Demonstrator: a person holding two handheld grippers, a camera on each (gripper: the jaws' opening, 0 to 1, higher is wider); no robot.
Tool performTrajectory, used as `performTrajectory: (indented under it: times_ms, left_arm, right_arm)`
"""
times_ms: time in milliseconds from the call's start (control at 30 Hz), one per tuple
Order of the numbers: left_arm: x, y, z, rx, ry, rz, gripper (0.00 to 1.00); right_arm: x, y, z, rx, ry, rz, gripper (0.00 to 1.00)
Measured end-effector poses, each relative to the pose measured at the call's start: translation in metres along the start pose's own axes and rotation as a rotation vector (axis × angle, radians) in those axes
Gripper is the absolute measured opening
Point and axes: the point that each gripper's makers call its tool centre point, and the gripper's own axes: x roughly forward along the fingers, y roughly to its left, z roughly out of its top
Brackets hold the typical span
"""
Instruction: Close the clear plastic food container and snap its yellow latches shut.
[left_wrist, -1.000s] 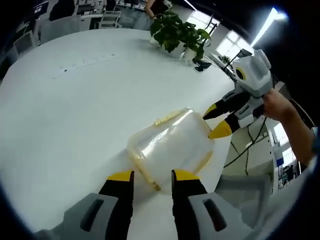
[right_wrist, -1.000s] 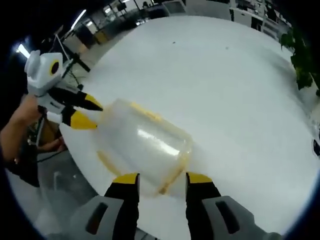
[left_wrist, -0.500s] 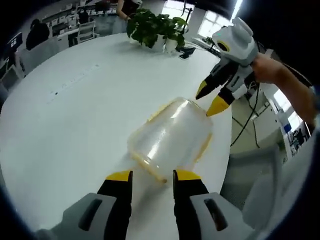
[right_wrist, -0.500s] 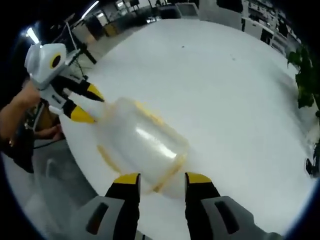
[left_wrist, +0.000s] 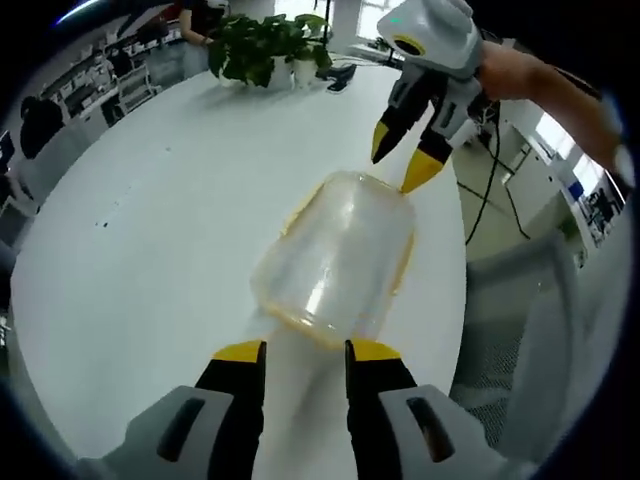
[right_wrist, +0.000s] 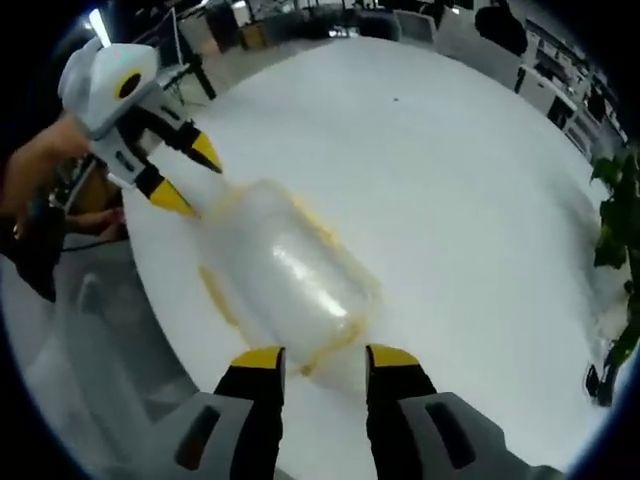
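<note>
A clear plastic food container (left_wrist: 335, 260) with yellow latches (left_wrist: 405, 268) along its sides lies on the white round table (left_wrist: 150, 230), close to the table's edge. My left gripper (left_wrist: 305, 352) is open, its yellow-tipped jaws just short of the container's near end. My right gripper (left_wrist: 398, 162), held by a hand, hovers open at the far end with one tip close to the container's corner. In the right gripper view the same container (right_wrist: 285, 275) stretches away from my open right gripper (right_wrist: 325, 358) towards the left gripper (right_wrist: 190, 178). A yellow latch (right_wrist: 215, 295) hangs at its side.
A potted plant (left_wrist: 265, 45) and a small dark object (left_wrist: 340, 72) stand at the table's far side. The table edge (left_wrist: 455, 300) drops to grey floor beside the container, with a black cable (left_wrist: 490, 190) there. Desks and chairs lie beyond. More plant leaves (right_wrist: 620, 230) show.
Both views have swung round, so the container now runs more straight away from each gripper. The opposite gripper stands higher and closer over the far end. Both pairs of jaws keep the same spread.
</note>
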Motion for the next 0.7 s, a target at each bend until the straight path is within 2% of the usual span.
performTrajectory:
  times_ms: [133, 267, 467, 700]
  left_arm:
    - [-0.0003, 0.0006, 0.0018, 0.066, 0.020, 0.004, 0.30]
    - [-0.0015, -0.0003, 0.0060, 0.088, 0.017, -0.003, 0.30]
    - [-0.0005, 0.0019, 0.0076, 0.166, 0.039, -0.005, 0.30]
    - [0.0019, 0.0013, 0.0095, 0.218, 0.048, -0.010, 0.31]
  right_arm:
    - [-0.0014, -0.0017, 0.0006, -0.027, 0.010, -0.008, 0.29]
    - [-0.0023, -0.0004, 0.0016, -0.049, 0.019, -0.008, 0.29]
    - [0.0000, -0.0029, 0.0028, -0.114, 0.039, -0.006, 0.29]
    - [0.0010, 0.0003, 0.0044, -0.198, 0.058, -0.003, 0.29]
